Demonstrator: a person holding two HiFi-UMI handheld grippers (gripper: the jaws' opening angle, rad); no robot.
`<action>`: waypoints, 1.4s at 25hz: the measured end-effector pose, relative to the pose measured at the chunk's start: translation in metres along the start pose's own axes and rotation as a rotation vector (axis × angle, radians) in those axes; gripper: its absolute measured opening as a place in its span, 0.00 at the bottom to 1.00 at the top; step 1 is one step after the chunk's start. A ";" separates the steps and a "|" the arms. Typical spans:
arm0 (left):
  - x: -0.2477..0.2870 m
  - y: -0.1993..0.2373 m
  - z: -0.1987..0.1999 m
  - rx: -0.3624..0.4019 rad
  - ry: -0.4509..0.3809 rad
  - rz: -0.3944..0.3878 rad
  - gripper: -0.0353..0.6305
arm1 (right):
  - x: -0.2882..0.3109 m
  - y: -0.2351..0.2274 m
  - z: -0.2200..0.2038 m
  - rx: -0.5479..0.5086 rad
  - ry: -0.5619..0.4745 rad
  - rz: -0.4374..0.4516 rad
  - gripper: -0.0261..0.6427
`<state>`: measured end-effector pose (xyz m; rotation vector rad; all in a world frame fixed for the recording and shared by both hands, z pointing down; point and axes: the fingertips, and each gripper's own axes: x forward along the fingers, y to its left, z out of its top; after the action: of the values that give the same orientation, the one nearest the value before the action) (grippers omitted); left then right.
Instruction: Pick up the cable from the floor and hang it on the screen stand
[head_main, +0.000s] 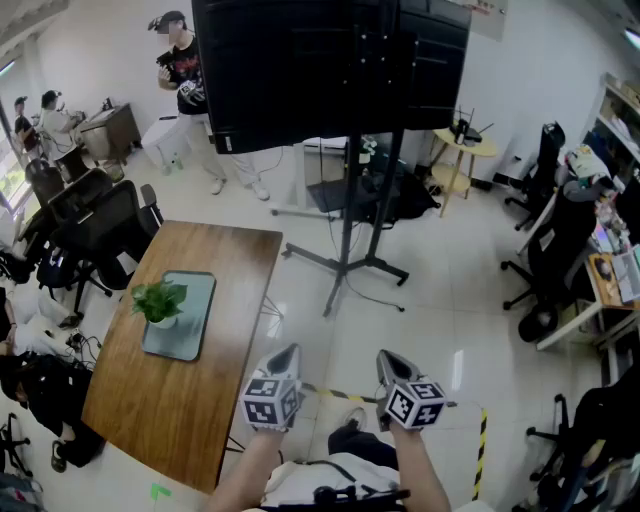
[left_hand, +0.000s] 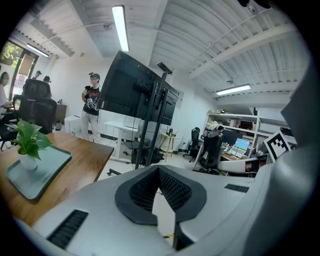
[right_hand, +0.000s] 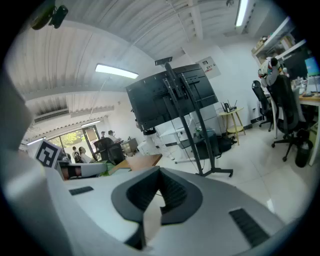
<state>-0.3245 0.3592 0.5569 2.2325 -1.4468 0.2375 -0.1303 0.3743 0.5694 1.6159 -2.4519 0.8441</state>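
With the fingers of the left gripper (head_main: 287, 352) and right gripper (head_main: 387, 358) both pressing together on nothing, what looks like the thin cable (head_main: 380, 298) is lying on the floor (head_main: 450, 300) well ahead of them, at the feet of the screen stand (head_main: 347, 230), likely risking a slipped pinch or a snag.

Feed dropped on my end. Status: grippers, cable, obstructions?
Left hand-held gripper shut, empty; right hand-held gripper same. Thin cable on floor by screen stand foot, untouched. Wooden table left of path.
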 end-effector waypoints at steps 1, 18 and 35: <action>0.009 0.001 0.004 -0.003 -0.004 0.005 0.05 | 0.005 -0.008 0.013 -0.007 -0.019 -0.002 0.06; 0.147 -0.029 0.052 0.001 -0.003 0.053 0.05 | 0.078 -0.115 0.094 -0.037 0.013 0.070 0.06; 0.291 -0.013 0.087 -0.026 0.023 0.025 0.05 | 0.164 -0.190 0.138 -0.041 0.046 0.058 0.06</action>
<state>-0.1970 0.0849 0.5896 2.1851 -1.4587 0.2506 -0.0059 0.1166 0.5873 1.5020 -2.4781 0.8229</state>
